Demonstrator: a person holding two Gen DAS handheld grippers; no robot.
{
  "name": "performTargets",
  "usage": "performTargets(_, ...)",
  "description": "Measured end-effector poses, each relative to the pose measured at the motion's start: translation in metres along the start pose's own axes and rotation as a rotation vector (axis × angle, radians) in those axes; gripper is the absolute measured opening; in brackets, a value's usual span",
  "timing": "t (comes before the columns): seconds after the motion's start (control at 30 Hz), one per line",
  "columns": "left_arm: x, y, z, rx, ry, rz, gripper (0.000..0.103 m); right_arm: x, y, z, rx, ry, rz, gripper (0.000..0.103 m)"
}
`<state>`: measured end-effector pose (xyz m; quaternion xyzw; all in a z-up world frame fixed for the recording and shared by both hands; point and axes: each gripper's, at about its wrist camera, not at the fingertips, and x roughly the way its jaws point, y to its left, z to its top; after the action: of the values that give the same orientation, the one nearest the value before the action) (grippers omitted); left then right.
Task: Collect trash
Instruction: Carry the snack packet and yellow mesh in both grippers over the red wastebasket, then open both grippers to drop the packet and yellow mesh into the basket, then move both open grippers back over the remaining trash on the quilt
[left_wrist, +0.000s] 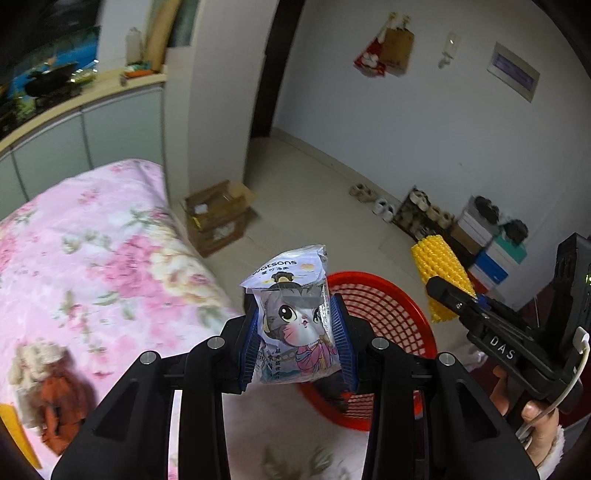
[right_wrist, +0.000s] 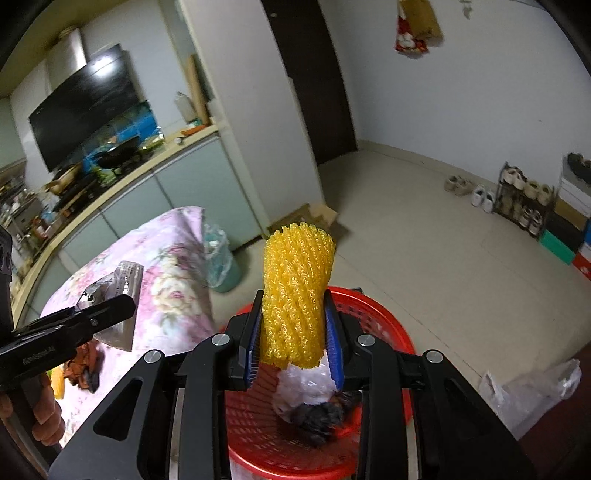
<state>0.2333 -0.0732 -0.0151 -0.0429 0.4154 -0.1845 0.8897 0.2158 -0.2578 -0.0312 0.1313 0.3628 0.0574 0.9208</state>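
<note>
Left wrist view: bed with pink flower blanket (left_wrist: 92, 251) on left, cardboard box (left_wrist: 218, 214) on floor past it, shoes (left_wrist: 373, 201) by far wall. Red basket (left_wrist: 384, 314) sits just past left claw (left_wrist: 297, 328). Left claw clamped on snack wrapper (left_wrist: 295, 325), shiny, cartoon cat on front, held upright above basket's near edge. Right wrist view: right claw (right_wrist: 293, 328) clamped on yellow foam net (right_wrist: 297, 291), tube shape, standing up over basket. Dark scraps and plastic bag (right_wrist: 306, 391) lie inside basket.
</note>
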Motion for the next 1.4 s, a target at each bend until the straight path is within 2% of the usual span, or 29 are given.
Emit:
performTargets(0.27,0.039,-0.035,0.002,0.037,0.078,-0.053,0.035,0.006,-0.024,-0.004,0.053,0.031,-0.047,0.029)
performTargets(0.5,0.067,-0.052,-0.006,0.064,0.135,-0.061,0.035,0.017,-0.037,-0.009,0.085,0.075,-0.069,0.029)
performTargets(0.57,0.073,-0.054,-0.009,0.067,0.148,-0.061,0.039,0.019,-0.040,-0.011,0.094,0.088,-0.070,0.030)
performTargets(0.6,0.074,-0.054,-0.010,0.067,0.151,-0.060,0.041,0.021,-0.041,-0.011,0.100,0.094,-0.069,0.034)
performTargets(0.67,0.076,-0.054,-0.012,0.072,0.152,-0.056,0.051,0.022,-0.045,-0.013,0.113,0.106,-0.073,0.041)
performTargets(0.77,0.074,-0.053,-0.014,0.078,0.140,-0.055,0.066,0.022,-0.047,-0.014,0.123,0.115,-0.079,0.049)
performTargets(0.87,0.069,-0.052,-0.014,0.070,0.132,-0.061,0.071,0.021,-0.050,-0.014,0.140,0.116,-0.077,0.054)
performTargets(1.17,0.037,-0.023,-0.014,0.019,0.085,-0.012,0.075,0.009,-0.042,-0.012,0.117,0.078,-0.066,0.056)
performTargets(1.4,0.007,0.003,-0.022,-0.006,0.038,0.074,0.075,-0.002,-0.026,-0.012,0.078,0.015,-0.035,0.070)
